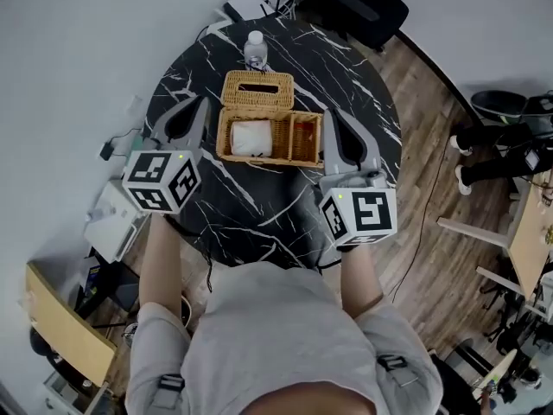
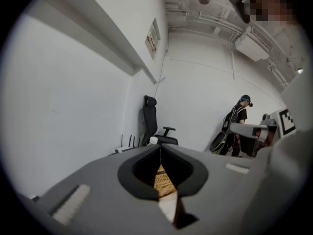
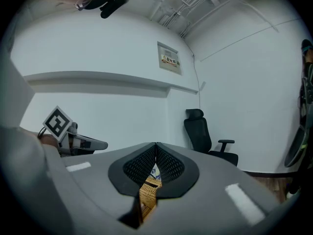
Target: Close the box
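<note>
- Wicker makes up the box [image 1: 262, 157], which sits near the middle of a round black marble table [image 1: 251, 210] veined in white.
- The box stands open: its lid [image 1: 257, 91] is thrown back on the far side and lies flat, a dark slot showing in its top.
- Two compartments are seen inside, a white bundle [image 1: 251, 137] in the left one and a reddish-brown lining in the right.
- A clear water bottle [image 1: 255, 50] is set upright just behind the lid.
- The left gripper [image 1: 204, 103] is held just beside the box's left far corner. Its jaws are pressed together with nothing between them, and only a sliver of wicker shows through the gap below the tips in the left gripper view.
- The right gripper [image 1: 332, 112] is held along the box's right wall. Whether it touches cannot be told from the head view. Its jaws are likewise closed tip to tip and empty.
- Marker cubes [image 1: 162, 180] are carried on both grippers, near the table's front edge.
- A black office chair [image 1: 363, 3] is parked beyond the table, by the wall.
</note>
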